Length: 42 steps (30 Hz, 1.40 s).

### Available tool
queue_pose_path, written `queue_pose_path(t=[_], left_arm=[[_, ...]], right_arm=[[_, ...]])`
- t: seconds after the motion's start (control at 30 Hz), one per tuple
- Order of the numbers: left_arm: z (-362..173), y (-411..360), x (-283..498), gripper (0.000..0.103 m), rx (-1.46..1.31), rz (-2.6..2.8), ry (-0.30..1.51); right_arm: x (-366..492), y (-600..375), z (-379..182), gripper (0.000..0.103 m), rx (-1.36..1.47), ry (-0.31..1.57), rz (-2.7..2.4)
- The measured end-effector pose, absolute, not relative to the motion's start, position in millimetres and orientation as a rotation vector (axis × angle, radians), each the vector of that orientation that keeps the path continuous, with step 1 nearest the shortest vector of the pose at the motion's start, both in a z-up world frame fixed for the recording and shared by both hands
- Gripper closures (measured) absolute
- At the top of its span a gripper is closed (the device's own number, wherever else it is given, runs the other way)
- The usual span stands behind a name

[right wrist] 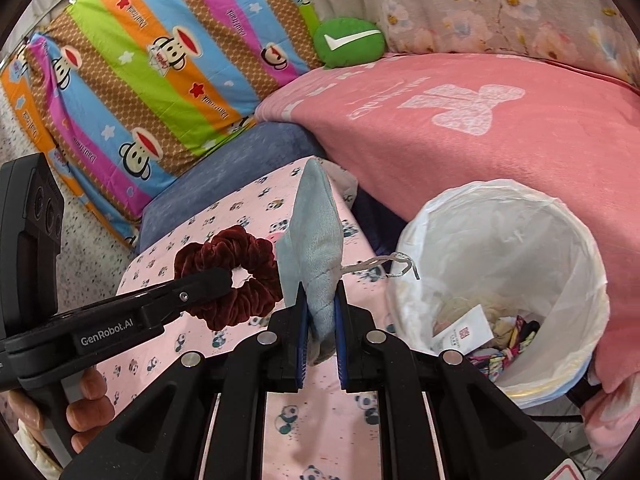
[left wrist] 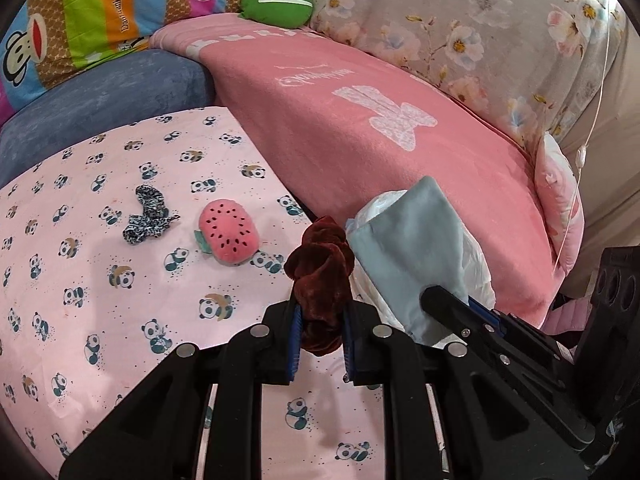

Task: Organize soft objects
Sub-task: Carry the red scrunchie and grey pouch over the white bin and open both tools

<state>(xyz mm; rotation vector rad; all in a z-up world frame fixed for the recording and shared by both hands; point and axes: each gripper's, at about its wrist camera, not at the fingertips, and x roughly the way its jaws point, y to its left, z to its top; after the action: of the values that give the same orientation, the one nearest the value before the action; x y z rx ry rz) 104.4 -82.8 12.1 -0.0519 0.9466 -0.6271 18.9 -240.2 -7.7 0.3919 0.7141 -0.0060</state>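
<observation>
My left gripper (left wrist: 320, 320) has its fingers clamped on a dark red velvet scrunchie (left wrist: 320, 276), which bunches up above the blue pads and hangs clear of the panda-print surface (left wrist: 120, 320). My right gripper (right wrist: 322, 320) has its fingers pinched together on a pale blue fabric pouch (right wrist: 316, 236); the pouch stands up from the pads to a point, and a thin silvery drawstring (right wrist: 384, 264) trails off its side toward the bin. The two held things sit just beside each other in the air. Down on the surface lie a black-and-white patterned scrunchie (left wrist: 148, 216) and, near it, a pink watermelon plush (left wrist: 230, 232), apart from one another. To my right stands a bin lined with a white bag (right wrist: 520, 240), holding a paper tag and some colourful bits at the bottom. Behind it stretches a pink blanket (left wrist: 360, 120), with a green cushion (left wrist: 278, 0) at its far end.
</observation>
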Motion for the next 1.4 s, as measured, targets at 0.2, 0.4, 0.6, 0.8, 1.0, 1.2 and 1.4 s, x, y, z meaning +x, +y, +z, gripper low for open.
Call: queue_pose_path(t=[0.2,0.4,0.6,0.8,1.0,1.2,1.4], left_arm=[[15.0,-112.3,96.5,0.087,-0.013,-0.671,0.948],[18.4,-138.9,87.9,0.087,0.025,-0.714,0.943],[19.8,-157.4,82.0,0.087,0.048,-0.747,0.942],[20.6,-170.7,78.1,0.087,0.063,-0.767,0.945],[20.8,-180.8,77.5,0.087,0.071,-0.784,0.948],[20.0,-189.1,77.5,0.087,0.077,-0.798,0.954],[18.7,-197.1,79.9,0.087,0.077,-0.81,0.96]], right_arm=[[6.5,-262.2,-4.1,0.092,0.408,0.691,-0.051],[-4.0,-282.0,-2.9,0.092,0.427,0.672,-0.087],[-12.0,-298.4,-3.8,0.092,0.441,0.663,-0.115],[-16.7,-308.6,-4.2,0.092,0.452,0.655,-0.133],[-18.4,-314.0,-3.8,0.092,0.451,0.65,-0.148],[-20.0,-319.5,-5.1,0.092,0.455,0.65,-0.161],[-23.0,-322.2,-6.4,0.092,0.462,0.649,-0.177]])
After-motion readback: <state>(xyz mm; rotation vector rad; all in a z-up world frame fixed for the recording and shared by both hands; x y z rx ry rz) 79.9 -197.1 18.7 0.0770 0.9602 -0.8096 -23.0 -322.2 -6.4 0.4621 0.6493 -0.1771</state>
